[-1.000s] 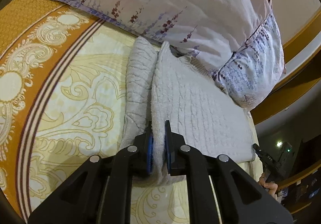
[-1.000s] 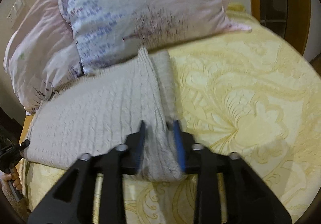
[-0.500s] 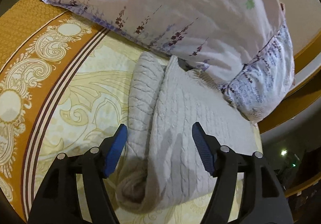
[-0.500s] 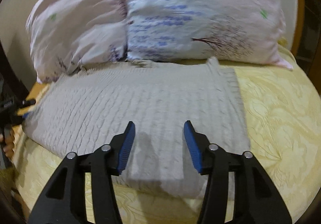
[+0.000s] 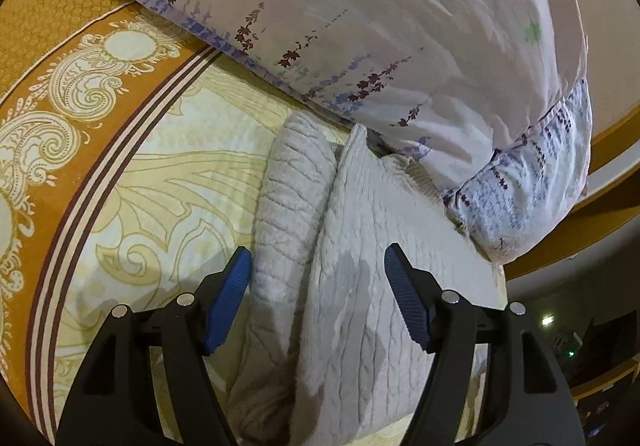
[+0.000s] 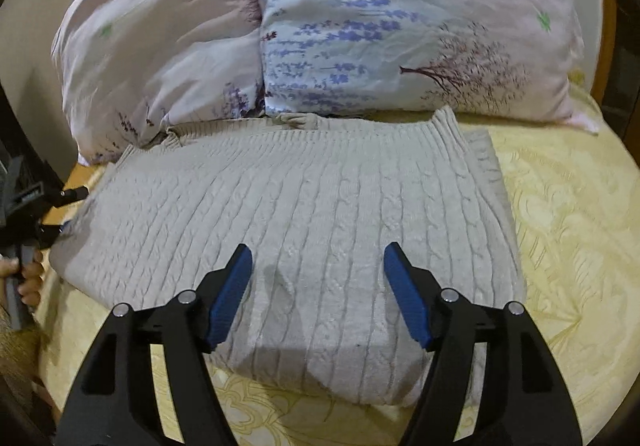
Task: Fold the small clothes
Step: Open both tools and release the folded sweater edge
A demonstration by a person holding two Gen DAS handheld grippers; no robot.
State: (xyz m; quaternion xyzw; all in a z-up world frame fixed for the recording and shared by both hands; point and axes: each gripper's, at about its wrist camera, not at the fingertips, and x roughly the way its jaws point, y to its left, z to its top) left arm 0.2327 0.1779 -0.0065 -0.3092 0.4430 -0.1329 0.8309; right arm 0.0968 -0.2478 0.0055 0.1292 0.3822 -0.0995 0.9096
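Observation:
A pale grey cable-knit sweater [image 5: 360,326] lies folded on the bed, its rolled side fold [image 5: 292,206] on the left in the left wrist view. My left gripper [image 5: 318,250] hovers open over that folded end, blue pads on either side and clear of the knit. In the right wrist view the sweater [image 6: 300,198] spreads as a flat rectangle. My right gripper [image 6: 318,247] is above its near edge with the jaws opening. The knit lies below the gap and the pads do not press on it.
Two floral pillows [image 6: 360,26] lean right behind the sweater and touch its far edge. A yellow patterned bedspread [image 6: 560,246] with an orange border [image 5: 48,58] covers the bed. A hand [image 6: 28,274] holds a black tool at the bed's left edge.
Both grippers let go of the sweater and opened wide. The right one swung round to face the sweater's long side, and the lifted fold now lies flat.

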